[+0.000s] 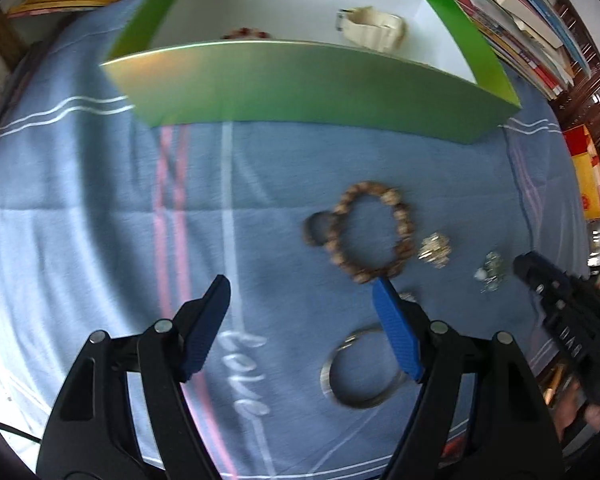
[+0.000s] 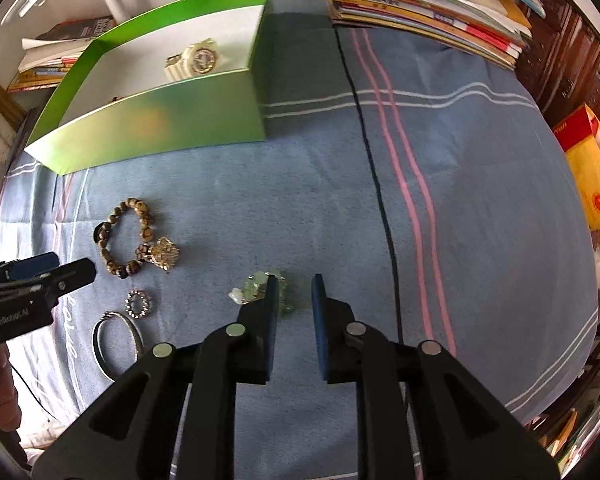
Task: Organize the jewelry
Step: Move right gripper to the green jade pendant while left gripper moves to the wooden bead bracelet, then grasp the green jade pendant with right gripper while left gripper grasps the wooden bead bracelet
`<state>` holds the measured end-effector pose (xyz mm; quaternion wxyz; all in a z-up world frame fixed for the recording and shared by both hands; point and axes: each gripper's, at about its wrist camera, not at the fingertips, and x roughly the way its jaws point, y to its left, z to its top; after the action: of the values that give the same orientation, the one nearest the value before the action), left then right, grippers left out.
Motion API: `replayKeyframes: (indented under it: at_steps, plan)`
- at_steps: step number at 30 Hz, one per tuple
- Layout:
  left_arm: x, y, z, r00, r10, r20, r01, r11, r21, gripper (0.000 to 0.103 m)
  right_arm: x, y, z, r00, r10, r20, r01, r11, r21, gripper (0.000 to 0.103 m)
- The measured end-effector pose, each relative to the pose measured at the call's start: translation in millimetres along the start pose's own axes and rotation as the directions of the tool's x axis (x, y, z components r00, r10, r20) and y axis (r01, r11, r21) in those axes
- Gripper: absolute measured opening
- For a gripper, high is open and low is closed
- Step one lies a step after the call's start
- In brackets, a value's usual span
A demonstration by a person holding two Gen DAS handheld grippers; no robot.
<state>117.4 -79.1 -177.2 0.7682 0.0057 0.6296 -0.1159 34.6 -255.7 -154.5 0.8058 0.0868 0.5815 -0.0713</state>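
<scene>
Right gripper (image 2: 294, 292) slightly parted, pale green trinket (image 2: 256, 290) seemingly just beyond its left finger, unheld.

Both wrist views look steeply down, sharing the green box (image 1: 300, 84)

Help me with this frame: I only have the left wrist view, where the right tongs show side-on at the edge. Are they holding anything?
Observer: It seems not. The right tongs stand slightly apart. A pale green crystal piece lies on the cloth at their tips, partly behind one finger, and does not look pinched.
Operator: Is anything hidden behind the blue finger in my view, near the bangle?
Observer: Yes, a small sparkly ring lies between the bracelet and the bangle.
Operator: And the white thing in the box?
Observer: It is a watch with its dial showing, inside the green box.
</scene>
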Motion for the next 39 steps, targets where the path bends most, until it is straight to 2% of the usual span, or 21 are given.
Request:
replayKeyframes:
  at_steps: [5,11,16,20,23,31,32,35,39]
  plan:
    - [17.8,-11.8,15.9,1.000,0.023,-0.012,-0.023,1.000,-0.013,0.074,0.9,-7.3,-3.0,1.000,-0.007,-0.004,0.007,1.000,0.023,0.017]
    - [28.3,-6.9,16.2,0.991,0.129,-0.032,-0.129,0.992,0.013,0.074,1.6,-8.7,-1.7,1.000,-0.011,-0.008,0.011,0.999,0.033,0.018]
    - [24.7,27.0,7.6,0.984,0.171,-0.050,-0.174,0.983,-0.051,0.075,2.2,-2.2,1.8,1.000,-0.003,-0.006,0.003,1.000,0.019,0.024]
    - [17.7,57.6,-1.8,0.978,0.202,-0.050,-0.207,0.970,-0.125,0.075,2.5,4.8,0.2,1.000,0.001,-0.008,-0.001,1.000,0.004,0.024]
    - [16.2,66.6,-2.4,0.972,0.230,-0.046,-0.234,0.960,-0.151,0.075,4.3,10.9,-0.7,1.000,0.001,-0.015,-0.001,1.000,-0.004,0.024]
    - [5.3,81.9,-20.4,0.978,0.205,-0.025,-0.206,0.967,-0.149,0.075,4.5,27.1,-0.3,1.000,0.005,-0.021,-0.006,0.999,-0.046,0.024]
    - [-0.1,88.9,-33.1,0.979,0.203,-0.022,-0.204,0.968,-0.147,0.074,4.6,28.1,0.2,1.000,0.003,-0.021,-0.004,0.999,-0.049,0.024]
    - [-9.0,100.6,-42.6,0.978,0.208,-0.011,-0.208,0.968,-0.139,0.070,6.0,29.8,0.6,1.000,-0.003,-0.026,0.001,0.999,-0.051,0.024]
    - [-11.1,89.1,-52.1,0.973,0.229,0.014,-0.226,0.970,-0.087,0.064,8.9,32.9,-0.6,0.999,-0.009,-0.036,0.007,0.998,-0.057,0.024]
